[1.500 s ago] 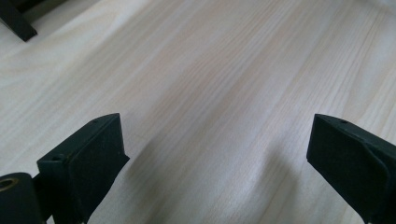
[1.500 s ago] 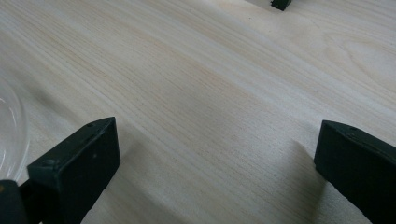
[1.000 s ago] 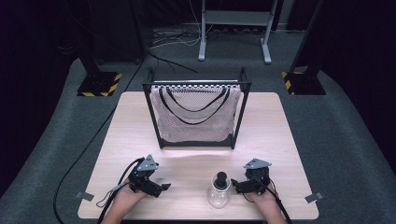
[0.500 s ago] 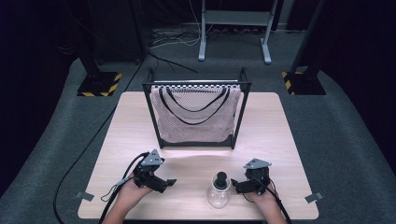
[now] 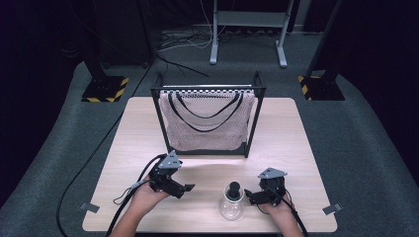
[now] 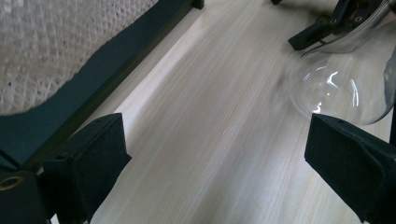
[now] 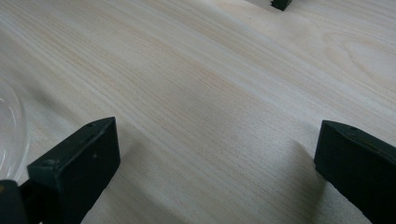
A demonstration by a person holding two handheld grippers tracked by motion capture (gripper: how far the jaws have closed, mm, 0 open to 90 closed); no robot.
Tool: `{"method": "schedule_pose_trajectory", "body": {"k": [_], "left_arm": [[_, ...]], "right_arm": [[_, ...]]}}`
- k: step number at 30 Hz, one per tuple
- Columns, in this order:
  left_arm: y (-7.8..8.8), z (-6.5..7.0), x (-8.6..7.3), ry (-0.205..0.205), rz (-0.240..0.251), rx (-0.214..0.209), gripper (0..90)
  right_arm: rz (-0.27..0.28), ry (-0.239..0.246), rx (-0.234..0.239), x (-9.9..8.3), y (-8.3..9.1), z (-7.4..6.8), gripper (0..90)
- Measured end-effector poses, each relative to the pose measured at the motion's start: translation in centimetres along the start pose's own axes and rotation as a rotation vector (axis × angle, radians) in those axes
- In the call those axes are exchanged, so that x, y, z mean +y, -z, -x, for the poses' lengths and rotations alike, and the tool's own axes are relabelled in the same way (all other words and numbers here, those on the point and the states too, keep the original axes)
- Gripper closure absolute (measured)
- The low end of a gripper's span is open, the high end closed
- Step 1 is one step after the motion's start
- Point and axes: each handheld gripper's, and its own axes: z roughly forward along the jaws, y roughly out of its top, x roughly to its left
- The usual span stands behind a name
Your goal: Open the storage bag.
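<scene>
A round-bottomed glass flask [image 5: 232, 203] with a dark stopper is standing on the wooden table [image 5: 296, 148] near the person's edge, between the two hand-held grippers. The left gripper [image 5: 180, 188] is hovering to the flask's left with its jaws spread wide and pointing toward it; in the left gripper view the clear bulb [image 6: 343, 91] is sitting just ahead of the right-hand jaw, not between the two. The right gripper [image 5: 253, 196] is lying just beside the flask on its other side, also released, with bare wood between its jaws and only a sliver of glass [image 7: 10, 135] at the edge of the right gripper view. Neither one is grasping anything. Behind them a black metal frame [image 5: 207, 90] is holding a pale mesh bag [image 5: 205, 123] with dark handles, well apart from the flask.

Judging from this, the flask is the thing being reached for, and the risks are coming from its shape and material. The bulb is smooth and round, so jaws closing off-centre on it are likely to squeeze it sideways and send it rolling or tipping toward the table edge, which is close. The left jaw line is not yet centred on the glass, so closing now would be nudging rather than gripping. A hard clench on thin glass could be cracking it; the narrow neck under the stopper looks the safer hold
</scene>
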Motion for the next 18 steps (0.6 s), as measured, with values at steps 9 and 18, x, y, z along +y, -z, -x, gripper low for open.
{"method": "schedule_pose_trajectory", "body": {"k": [9, 18], "left_arm": [[-0.1, -0.2, 1.4, 0.004, 0.017, -0.003, 4.9], [-0.2, -0.2, 3.3, -0.021, 0.015, -0.007, 4.4]], "right_arm": [[0.001, 0.000, 0.000, 0.0, 0.0, 0.0, 0.0], [0.000, 0.000, 0.001, 0.0, 0.0, 0.0, 0.0]]}}
